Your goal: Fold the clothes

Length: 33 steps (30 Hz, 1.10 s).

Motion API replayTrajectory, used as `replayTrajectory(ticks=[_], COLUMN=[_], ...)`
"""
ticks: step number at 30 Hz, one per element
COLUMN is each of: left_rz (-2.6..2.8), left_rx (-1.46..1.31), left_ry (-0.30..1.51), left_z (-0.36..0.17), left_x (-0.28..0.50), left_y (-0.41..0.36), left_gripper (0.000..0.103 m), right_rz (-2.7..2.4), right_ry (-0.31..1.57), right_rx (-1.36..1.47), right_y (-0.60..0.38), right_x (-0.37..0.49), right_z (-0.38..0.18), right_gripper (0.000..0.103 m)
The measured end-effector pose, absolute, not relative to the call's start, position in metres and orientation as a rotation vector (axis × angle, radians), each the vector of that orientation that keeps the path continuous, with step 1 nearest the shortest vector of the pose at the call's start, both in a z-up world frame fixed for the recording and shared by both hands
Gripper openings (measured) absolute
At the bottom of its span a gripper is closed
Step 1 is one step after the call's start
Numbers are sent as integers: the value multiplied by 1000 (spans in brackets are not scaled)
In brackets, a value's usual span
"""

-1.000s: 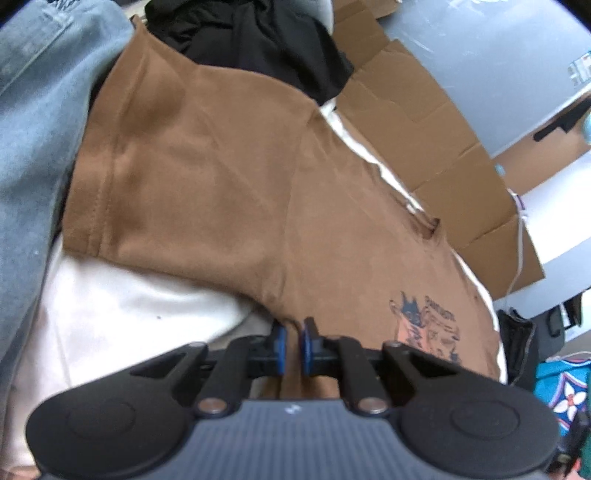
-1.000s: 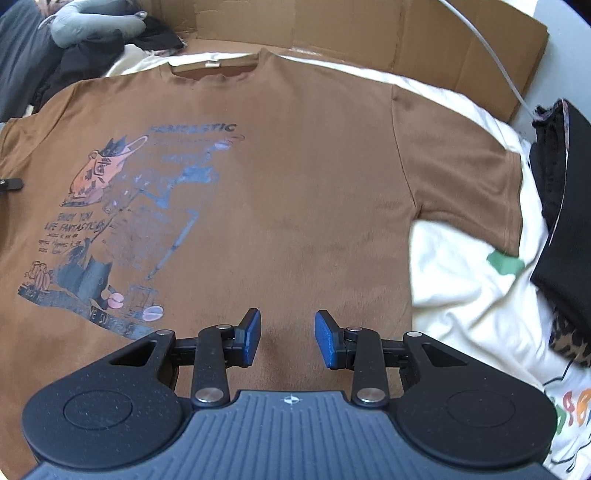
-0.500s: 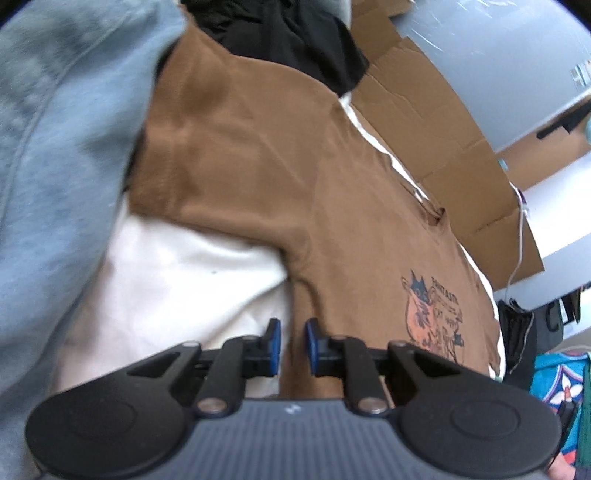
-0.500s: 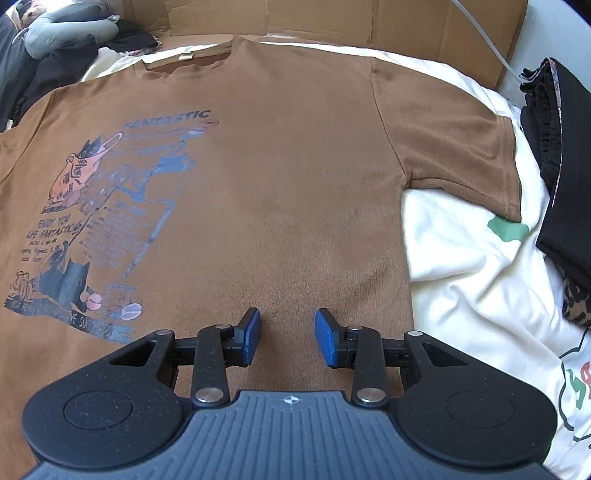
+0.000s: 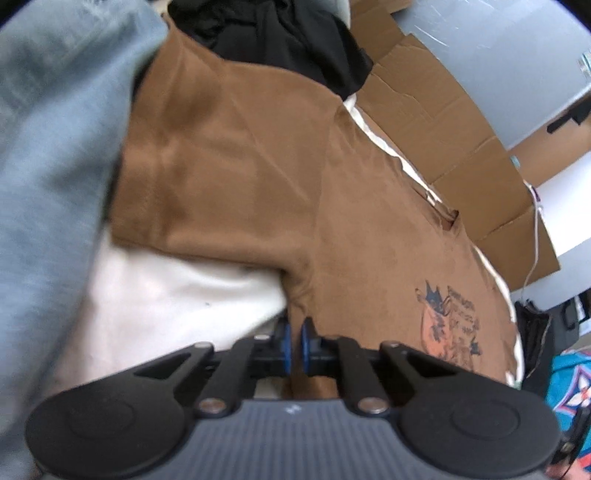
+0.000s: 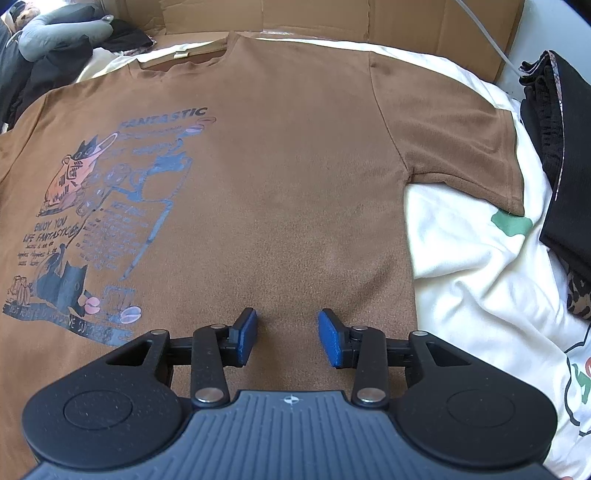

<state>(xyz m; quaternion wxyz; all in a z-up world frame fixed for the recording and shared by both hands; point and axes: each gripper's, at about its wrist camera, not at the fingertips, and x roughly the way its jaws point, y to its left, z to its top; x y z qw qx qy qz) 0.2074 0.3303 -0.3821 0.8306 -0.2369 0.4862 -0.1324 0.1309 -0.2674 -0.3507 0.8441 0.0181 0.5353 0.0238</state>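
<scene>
A brown T-shirt (image 6: 295,166) with a blue and pink cat print (image 6: 103,221) lies front up and flat on a white sheet (image 6: 480,277), collar towards the far side. My right gripper (image 6: 288,332) is open just above the shirt's lower middle, nothing between its blue pads. In the left wrist view the same T-shirt (image 5: 369,240) shows its left sleeve and side seam. My left gripper (image 5: 295,343) is shut on the shirt's side edge just below the armpit, with brown cloth between the pads.
A pale blue garment (image 5: 48,147) hangs close on the left of the left gripper. Black clothes (image 5: 277,33) lie past the sleeve. Flattened cardboard (image 6: 314,14) lines the far edge. A folded dark stack (image 6: 565,147) sits at the right.
The left gripper's pads closed tighter on the shirt's side edge, and the blue garment fills more of its left side. The right gripper advanced up the shirt, staying open.
</scene>
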Motion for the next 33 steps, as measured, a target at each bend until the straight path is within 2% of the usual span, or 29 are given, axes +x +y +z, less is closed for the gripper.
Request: replayTrajectory(ticks=[10, 16, 24, 30, 33], left_rz=[-242, -286, -256, -216, -192], left_rx=[-406, -379, -289, -254, -246], left_ry=[1036, 943, 956, 994, 1011], left_z=[-350, -331, -351, -361, -362], left_x=[196, 215, 243, 233, 227], left_y=[333, 314, 295, 307, 315], left_gripper=[4, 4, 5, 5, 2], right_rz=[34, 16, 11, -3, -10], right_ry=[1122, 1116, 1114, 1111, 1110], right_rx=[47, 66, 68, 75, 81], right_y=[-268, -269, -269, -276, -279], right_x=[130, 130, 130, 130, 130], right_z=[-346, -344, -344, -345, -346], right_gripper=[45, 45, 45, 45, 45])
